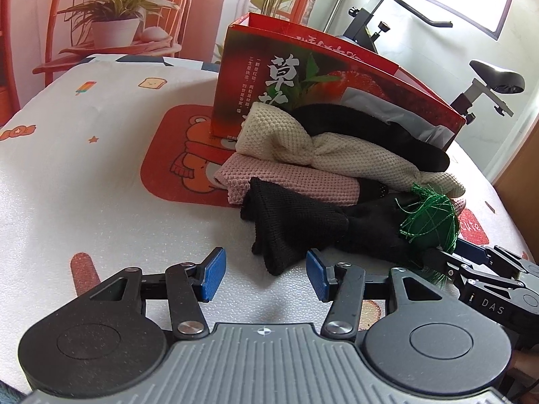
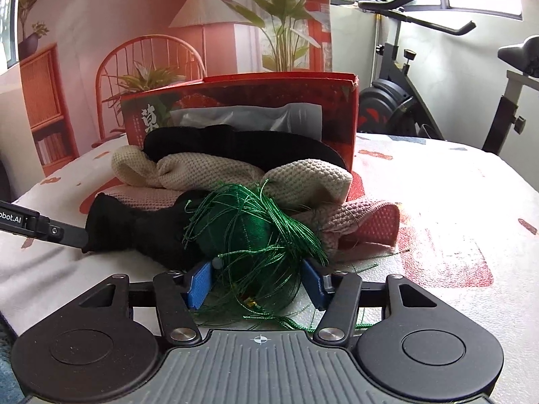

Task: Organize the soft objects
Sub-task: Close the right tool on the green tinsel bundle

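A heap of soft things lies on the printed white table cover (image 1: 101,168), in front of an open red box (image 1: 303,77) (image 2: 337,107). It holds a cream knit cloth (image 1: 286,138), a pink knit cloth (image 1: 296,181), a black cloth (image 1: 289,232) and another black piece on top (image 1: 353,128). My left gripper (image 1: 266,277) is open; the black cloth's near tip lies between its blue pads without touching them. At the heap's right end is a green tasselled ball (image 2: 246,232) (image 1: 431,222). My right gripper (image 2: 257,282) (image 1: 451,256) is shut on its near side and loose threads.
An exercise bike (image 2: 421,101) (image 1: 488,77) stands behind the table on the right. A wall picture of a red chair and potted plants (image 1: 118,17) fills the back. A wooden surface (image 1: 518,168) borders the table's right edge. Bare cover stretches left of the heap.
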`<state>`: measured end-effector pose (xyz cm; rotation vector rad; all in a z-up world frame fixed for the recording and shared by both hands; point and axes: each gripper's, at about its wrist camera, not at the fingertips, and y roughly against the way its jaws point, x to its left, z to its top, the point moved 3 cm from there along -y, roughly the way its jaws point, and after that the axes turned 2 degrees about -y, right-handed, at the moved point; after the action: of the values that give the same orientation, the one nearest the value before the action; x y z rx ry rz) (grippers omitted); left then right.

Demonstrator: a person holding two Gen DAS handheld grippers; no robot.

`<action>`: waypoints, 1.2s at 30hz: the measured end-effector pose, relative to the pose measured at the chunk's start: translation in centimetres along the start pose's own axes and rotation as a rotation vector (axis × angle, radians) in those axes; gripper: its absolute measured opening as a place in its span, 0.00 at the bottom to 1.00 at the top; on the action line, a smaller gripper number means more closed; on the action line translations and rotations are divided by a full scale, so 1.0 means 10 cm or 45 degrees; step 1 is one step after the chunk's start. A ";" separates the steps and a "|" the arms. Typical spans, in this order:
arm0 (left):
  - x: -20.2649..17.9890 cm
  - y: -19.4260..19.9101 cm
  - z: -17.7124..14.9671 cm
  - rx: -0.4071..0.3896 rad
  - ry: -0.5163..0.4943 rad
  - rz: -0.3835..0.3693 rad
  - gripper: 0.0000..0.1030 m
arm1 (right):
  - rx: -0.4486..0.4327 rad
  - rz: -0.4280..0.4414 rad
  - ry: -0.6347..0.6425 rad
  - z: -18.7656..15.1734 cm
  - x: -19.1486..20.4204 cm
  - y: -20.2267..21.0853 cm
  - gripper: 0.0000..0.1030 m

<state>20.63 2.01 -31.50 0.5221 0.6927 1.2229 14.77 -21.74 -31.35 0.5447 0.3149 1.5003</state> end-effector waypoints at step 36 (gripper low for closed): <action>-1.38 -0.42 0.37 0.068 -0.191 -0.275 0.52 | -0.013 0.198 -0.104 -0.02 -0.08 -0.06 0.46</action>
<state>23.51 -12.40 -29.16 0.5625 0.6376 0.9557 15.18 -22.48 -31.93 0.6320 0.2046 1.6240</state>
